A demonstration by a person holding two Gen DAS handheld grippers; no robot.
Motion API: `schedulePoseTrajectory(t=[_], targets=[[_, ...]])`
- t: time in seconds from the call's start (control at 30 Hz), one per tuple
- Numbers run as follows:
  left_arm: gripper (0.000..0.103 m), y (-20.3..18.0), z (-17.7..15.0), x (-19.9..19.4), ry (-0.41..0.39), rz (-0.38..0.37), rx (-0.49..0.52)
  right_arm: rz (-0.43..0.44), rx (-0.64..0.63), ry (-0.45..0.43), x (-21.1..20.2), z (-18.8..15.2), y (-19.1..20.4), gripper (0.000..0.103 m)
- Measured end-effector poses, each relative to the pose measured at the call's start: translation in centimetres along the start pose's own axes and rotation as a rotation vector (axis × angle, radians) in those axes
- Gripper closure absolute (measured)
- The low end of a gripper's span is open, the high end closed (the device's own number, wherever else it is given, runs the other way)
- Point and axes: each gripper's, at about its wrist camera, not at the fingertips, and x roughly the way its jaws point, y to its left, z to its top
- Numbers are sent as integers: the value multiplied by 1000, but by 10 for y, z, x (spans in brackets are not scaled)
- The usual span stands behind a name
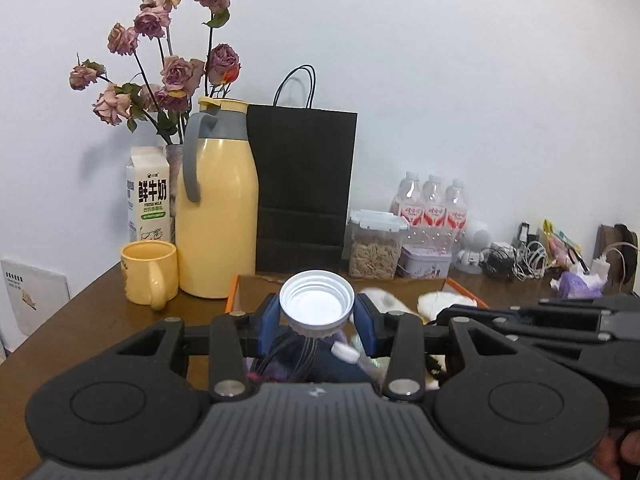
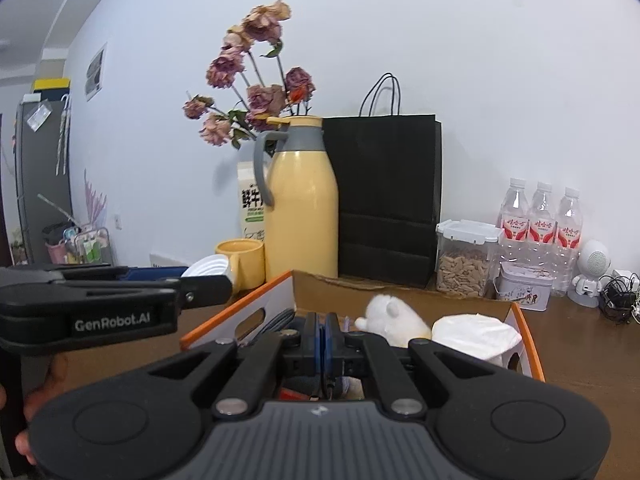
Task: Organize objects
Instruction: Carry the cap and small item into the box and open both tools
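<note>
The left gripper [image 1: 317, 314] holds a white, round, ribbed plastic bottle cap [image 1: 317, 303] between its blue-padded fingers [image 1: 269, 318], the jaws partly closed so that the pads press on the cap's two sides; the cap's hollow inner face is turned toward the left wrist camera. It hangs above the near end of an open cardboard box with an orange rim [image 1: 231, 295], well clear of what lies inside. In the right wrist view the same cap [image 2: 209, 267] shows at the tip of the left gripper [image 2: 206, 280], to the left of the box's white side wall [image 2: 256, 312] and in front of a yellow ceramic mug [image 2: 246, 264]. The right gripper [image 2: 322, 340] is closed tight, its blue pads pressed together with nothing between them, and it sits over the box. Inside the box lie a fluffy white plush toy [image 2: 394, 316], a crumpled white soft bundle [image 2: 476, 332] and some dark cables [image 1: 296, 354]. Behind the box, on the brown wooden table [image 1: 100, 312], stand a tall yellow thermos jug with a grey handle [image 1: 218, 204], a white fresh-milk carton [image 1: 148, 196], a black paper carrier bag [image 1: 304, 188], a clear lidded container of seeds [image 1: 374, 246] and three clear water bottles with pink labels [image 1: 434, 204]. Dried pink roses [image 1: 172, 68] rise behind the jug.
</note>
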Motion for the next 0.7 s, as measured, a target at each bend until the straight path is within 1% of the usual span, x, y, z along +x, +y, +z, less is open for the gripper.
schedulePoseTrajectory(t=[0.23,0.3,0.37,0.4,0.43,0.47,0.5,0.53,0.57,0.6,0.63,0.67,0.7], targets=[[62,-7,6,56,32,48,-31,-20,53,-2,46,9,-20,101],[62,-8,3,71,49,54,-24,-33,75,-1,59,5,-29,101],[60,-7,-1,79,54,50,-2,-75,63,-10,66,-4,-36,100],[58,-7,-4,81,58,54,12,-102,49,-2,70,-8,-39,96],[52,-6,-6,83,64,57,22,-113,50,16,73,-10,-44,94],[42,-6,-8,84,65,60,25,-106,67,30,75,-12,-49,93],[36,-4,-9,83,63,65,26,-99,84,40,75,-14,-53,92],[26,-4,-10,81,55,73,29,-102,84,46,75,-15,-54,83],[19,-4,-10,78,40,81,34,-111,77,47,74,-16,-53,77],[14,-4,-11,74,24,88,38,-123,70,44,72,-16,-52,59],[1,-4,-10,71,14,94,39,-135,62,38,69,-16,-51,41],[0,-3,-10,68,0,102,36,-147,57,30,65,-17,-49,33],[0,-3,-11,64,-16,114,30,-158,51,23,61,-17,-49,23]])
